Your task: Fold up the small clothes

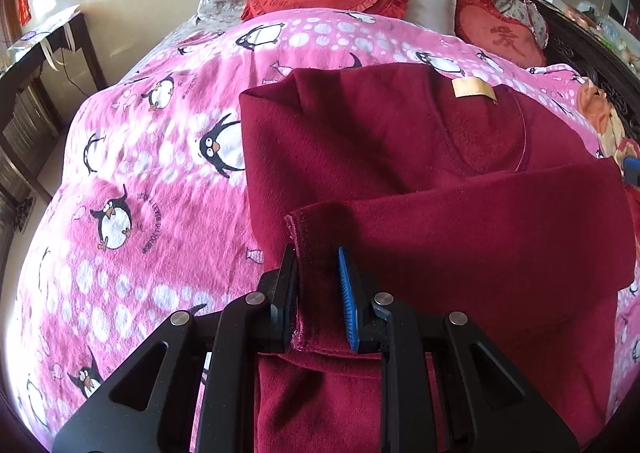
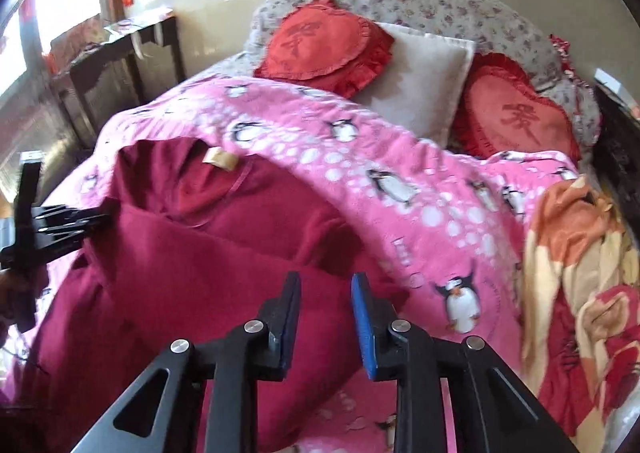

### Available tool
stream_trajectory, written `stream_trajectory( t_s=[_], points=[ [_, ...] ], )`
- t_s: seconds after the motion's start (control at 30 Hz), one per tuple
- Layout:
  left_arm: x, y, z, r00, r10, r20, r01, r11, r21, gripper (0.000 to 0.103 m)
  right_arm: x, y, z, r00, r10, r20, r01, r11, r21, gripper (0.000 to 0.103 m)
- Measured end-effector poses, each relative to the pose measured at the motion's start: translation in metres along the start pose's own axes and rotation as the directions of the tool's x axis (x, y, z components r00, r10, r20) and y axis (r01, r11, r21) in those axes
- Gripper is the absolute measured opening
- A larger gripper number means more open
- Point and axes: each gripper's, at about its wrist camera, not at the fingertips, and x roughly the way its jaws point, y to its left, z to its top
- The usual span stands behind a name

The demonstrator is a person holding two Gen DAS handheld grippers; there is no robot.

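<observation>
A dark red sweater (image 1: 380,141) with a tan neck label (image 1: 474,89) lies on a pink penguin blanket (image 1: 160,173). One sleeve (image 1: 480,221) is folded across its body. My left gripper (image 1: 316,253) is shut on that sleeve's cuff, and the hem runs up between the pads. In the right wrist view the sweater (image 2: 208,253) lies left of centre with its label (image 2: 219,159) at the far end. My right gripper (image 2: 326,279) hovers over the sweater's near right edge, open, with nothing between its fingers. The left gripper (image 2: 94,227) shows at the sweater's left side.
Two red heart cushions (image 2: 324,49) (image 2: 520,117) and a white pillow (image 2: 424,81) lie at the head of the bed. An orange and yellow cloth (image 2: 580,253) is bunched at the right. A dark desk (image 2: 120,53) stands left of the bed; dark carved wood (image 1: 592,65) runs along the right.
</observation>
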Motion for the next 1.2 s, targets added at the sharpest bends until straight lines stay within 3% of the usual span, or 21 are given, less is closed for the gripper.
stream_trajectory(
  t_s=[0.1, 0.2, 0.3, 0.43, 0.6, 0.7, 0.77, 0.87, 1.07, 1.1, 1.17, 1.2],
  points=[
    [0.001, -0.001, 0.0, 1.0, 0.008, -0.001, -0.008, 1.0, 0.004, 0.018, 0.018, 0.015, -0.011, 0.996, -0.071, -0.056, 0.067, 0.996, -0.054, 0.024],
    [0.001, -0.007, 0.003, 1.0, -0.004, -0.005, 0.004, 1.0, 0.008, 0.019, 0.046, 0.005, -0.029, 0.979, -0.168, -0.113, 0.162, 0.985, -0.053, 0.022],
    [0.004, -0.013, 0.004, 1.0, 0.02, -0.013, -0.019, 0.999, 0.035, 0.019, 0.044, -0.017, -0.04, 0.993, -0.09, -0.077, 0.098, 0.99, 0.106, 0.023],
    [0.0, -0.004, 0.004, 1.0, -0.007, -0.015, 0.007, 1.0, 0.001, 0.019, 0.022, -0.018, -0.044, 0.996, -0.072, -0.058, 0.083, 0.976, 0.2, 0.023],
    [-0.006, 0.004, 0.001, 1.0, 0.004, 0.005, -0.004, 1.0, -0.029, 0.019, -0.007, 0.018, -0.054, 1.0, -0.001, -0.009, 0.003, 0.987, 0.161, 0.023],
    [-0.001, 0.001, -0.004, 1.0, 0.022, -0.01, -0.022, 1.0, -0.015, 0.019, 0.004, 0.032, -0.071, 0.992, -0.082, -0.096, 0.095, 0.986, 0.135, 0.023],
    [0.001, -0.001, -0.007, 0.999, 0.034, -0.007, -0.034, 0.999, -0.006, 0.021, 0.017, 0.027, -0.084, 0.983, -0.109, -0.146, 0.136, 0.973, 0.185, 0.023],
    [-0.003, -0.004, -0.006, 0.999, 0.045, -0.006, -0.045, 0.999, 0.013, 0.02, 0.017, 0.019, -0.094, 0.991, -0.078, -0.107, 0.104, 0.959, 0.264, 0.023],
    [-0.017, -0.006, -0.003, 0.998, 0.047, 0.033, -0.048, 0.999, 0.023, 0.021, -0.012, 0.017, -0.078, 0.995, -0.094, -0.017, 0.095, 0.95, 0.297, 0.023],
    [-0.016, -0.007, -0.002, 0.999, 0.043, 0.033, -0.044, 0.999, 0.022, 0.022, -0.016, 0.018, -0.075, 0.996, -0.089, 0.007, 0.083, 0.951, 0.299, 0.025],
    [-0.014, -0.009, -0.002, 0.999, 0.039, 0.025, -0.039, 0.999, 0.02, 0.044, -0.017, 0.021, -0.064, 0.996, -0.073, 0.048, 0.055, 0.951, 0.305, 0.026],
    [-0.012, -0.009, -0.002, 0.999, 0.036, 0.026, -0.037, 0.999, 0.014, 0.048, -0.012, 0.022, -0.058, 0.996, -0.071, 0.051, 0.052, 0.951, 0.306, 0.026]
  ],
)
